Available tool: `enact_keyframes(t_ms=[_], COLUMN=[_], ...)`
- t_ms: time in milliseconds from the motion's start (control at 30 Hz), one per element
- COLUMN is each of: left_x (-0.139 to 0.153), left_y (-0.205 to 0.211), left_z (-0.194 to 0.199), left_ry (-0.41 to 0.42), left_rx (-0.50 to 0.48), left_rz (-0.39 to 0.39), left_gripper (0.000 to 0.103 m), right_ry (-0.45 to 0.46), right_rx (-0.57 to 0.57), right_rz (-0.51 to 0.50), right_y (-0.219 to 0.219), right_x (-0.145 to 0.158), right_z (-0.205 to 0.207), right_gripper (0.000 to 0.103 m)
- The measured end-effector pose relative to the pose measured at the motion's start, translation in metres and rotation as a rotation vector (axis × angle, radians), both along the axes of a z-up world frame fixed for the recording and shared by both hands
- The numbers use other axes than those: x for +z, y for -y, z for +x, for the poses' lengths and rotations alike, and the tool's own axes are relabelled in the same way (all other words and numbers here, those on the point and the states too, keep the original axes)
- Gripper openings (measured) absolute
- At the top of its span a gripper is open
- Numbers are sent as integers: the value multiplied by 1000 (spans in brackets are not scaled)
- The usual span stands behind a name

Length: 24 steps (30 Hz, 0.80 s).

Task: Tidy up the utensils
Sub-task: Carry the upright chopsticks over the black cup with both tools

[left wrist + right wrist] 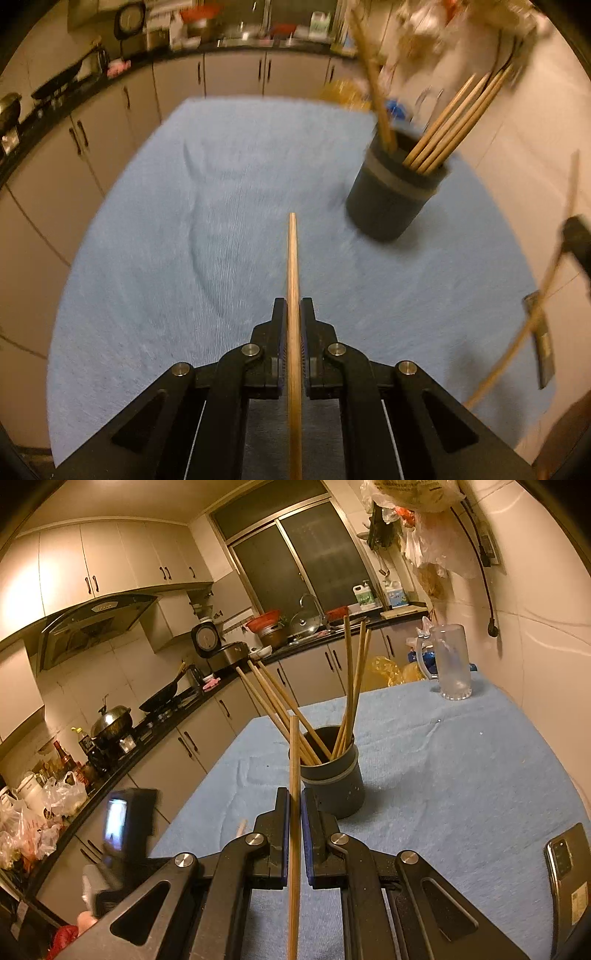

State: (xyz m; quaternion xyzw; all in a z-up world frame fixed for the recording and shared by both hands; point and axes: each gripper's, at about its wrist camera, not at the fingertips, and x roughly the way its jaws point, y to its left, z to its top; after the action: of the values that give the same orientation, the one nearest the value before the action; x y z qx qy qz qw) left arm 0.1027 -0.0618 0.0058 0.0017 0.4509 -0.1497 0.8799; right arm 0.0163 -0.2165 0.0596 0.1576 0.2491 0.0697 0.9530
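Note:
My left gripper [294, 308] is shut on a wooden chopstick [293, 258] that points forward over the blue cloth [166, 240]. A dark round holder [395, 192] with several chopsticks stands ahead to the right, blurred by motion. My right gripper [294, 797] is shut on another wooden chopstick [294, 753], held upright just in front and left of the holder [332, 779], which has several chopsticks leaning in it. The right gripper with its chopstick shows at the left wrist view's right edge [576, 236].
A glass mug [450, 661] stands at the table's far right corner. A phone [565, 867] lies on the cloth at the near right. Kitchen counter and cabinets [207, 734] run along the left. The left gripper's body [125, 823] is left of the table.

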Motion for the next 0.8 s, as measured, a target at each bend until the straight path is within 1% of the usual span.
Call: enact_keyframes(t_ms=[67, 133, 267, 433, 800], left_x=[16, 28, 47, 63, 84], left_y=[-1, -3, -7, -5, 5], left_z=[-9, -18, -31, -29, -29], left_ry=[54, 91, 143, 174, 214], left_rx=[-4, -2, -3, 0, -8], left_rz=[-17, -37, -67, -84, -82], left_gripper=[6, 6, 6, 6, 6], right_ry=[10, 20, 39, 51, 78], right_rx=[-4, -6, -11, -16, -31], right_rz=[-3, -6, -12, -14, -12], right_y=[0, 0, 0, 2, 9], right_x=[4, 6, 12, 16, 25], right_z=[-2, -5, -8, -9, -11], right_gripper=[7, 7, 7, 7, 7])
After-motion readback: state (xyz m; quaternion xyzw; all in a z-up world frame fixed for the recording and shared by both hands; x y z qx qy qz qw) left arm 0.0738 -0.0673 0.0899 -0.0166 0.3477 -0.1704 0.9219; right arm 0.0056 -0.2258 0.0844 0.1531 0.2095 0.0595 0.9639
